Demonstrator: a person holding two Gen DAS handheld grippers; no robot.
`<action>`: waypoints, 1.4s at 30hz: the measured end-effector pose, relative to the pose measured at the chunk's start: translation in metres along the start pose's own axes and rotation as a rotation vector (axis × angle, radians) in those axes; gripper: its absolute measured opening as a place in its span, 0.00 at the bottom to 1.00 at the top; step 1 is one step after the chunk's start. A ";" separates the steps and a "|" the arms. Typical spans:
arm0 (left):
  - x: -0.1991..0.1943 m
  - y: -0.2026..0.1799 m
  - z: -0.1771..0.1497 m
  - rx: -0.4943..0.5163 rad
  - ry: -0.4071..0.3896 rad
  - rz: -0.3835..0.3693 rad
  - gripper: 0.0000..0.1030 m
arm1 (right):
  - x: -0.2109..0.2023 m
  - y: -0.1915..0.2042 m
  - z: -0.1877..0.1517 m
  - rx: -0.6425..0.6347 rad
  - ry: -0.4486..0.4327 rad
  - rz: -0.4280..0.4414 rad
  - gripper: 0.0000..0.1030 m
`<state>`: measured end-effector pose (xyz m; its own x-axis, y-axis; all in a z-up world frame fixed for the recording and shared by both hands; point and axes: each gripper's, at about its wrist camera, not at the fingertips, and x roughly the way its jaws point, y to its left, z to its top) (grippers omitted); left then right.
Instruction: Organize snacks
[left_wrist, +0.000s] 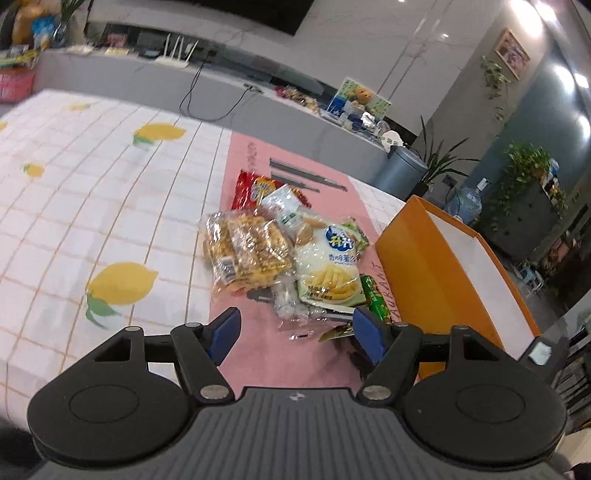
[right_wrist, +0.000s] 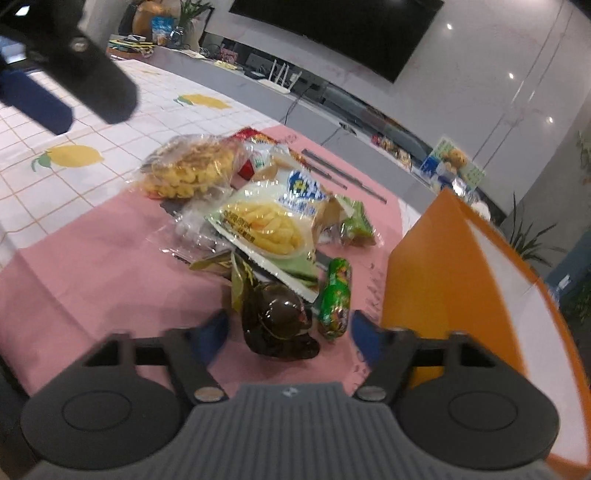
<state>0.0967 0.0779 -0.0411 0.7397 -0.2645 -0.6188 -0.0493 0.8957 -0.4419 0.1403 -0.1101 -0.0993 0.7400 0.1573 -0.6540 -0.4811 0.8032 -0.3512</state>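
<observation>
A heap of snacks lies on a pink mat (left_wrist: 255, 339): a clear bag of yellow crisps (left_wrist: 247, 251), a white-and-green bag showing fries (left_wrist: 328, 269), a red packet (left_wrist: 251, 188) and a small green packet (left_wrist: 375, 295). My left gripper (left_wrist: 297, 330) hovers open just short of the heap, nothing between its pads. In the right wrist view, my right gripper (right_wrist: 290, 330) stands open low over the mat. A dark brown packet (right_wrist: 277, 321) and the green packet (right_wrist: 336, 299) lie between its fingers, untouched. An orange box (right_wrist: 443, 266) stands open to the right.
A white lemon-print tablecloth (left_wrist: 92, 184) covers the table left of the mat. One blue finger of the left gripper (right_wrist: 37, 99) hangs at the upper left of the right wrist view. Behind the table runs a grey counter (left_wrist: 207, 85), with a grey bin (left_wrist: 400, 170) and plants.
</observation>
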 end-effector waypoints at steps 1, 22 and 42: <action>0.001 0.003 0.000 -0.016 0.008 -0.009 0.79 | 0.002 0.000 0.000 0.014 0.001 0.005 0.37; 0.004 0.006 -0.003 -0.013 0.009 -0.005 0.79 | -0.027 -0.027 0.005 0.249 0.000 0.220 0.31; 0.028 -0.010 0.008 0.034 0.027 -0.039 0.79 | -0.012 -0.066 -0.014 0.695 0.121 0.485 0.31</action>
<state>0.1226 0.0643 -0.0488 0.7223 -0.3087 -0.6189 0.0024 0.8960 -0.4440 0.1571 -0.1733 -0.0777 0.4522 0.5443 -0.7066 -0.3048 0.8388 0.4511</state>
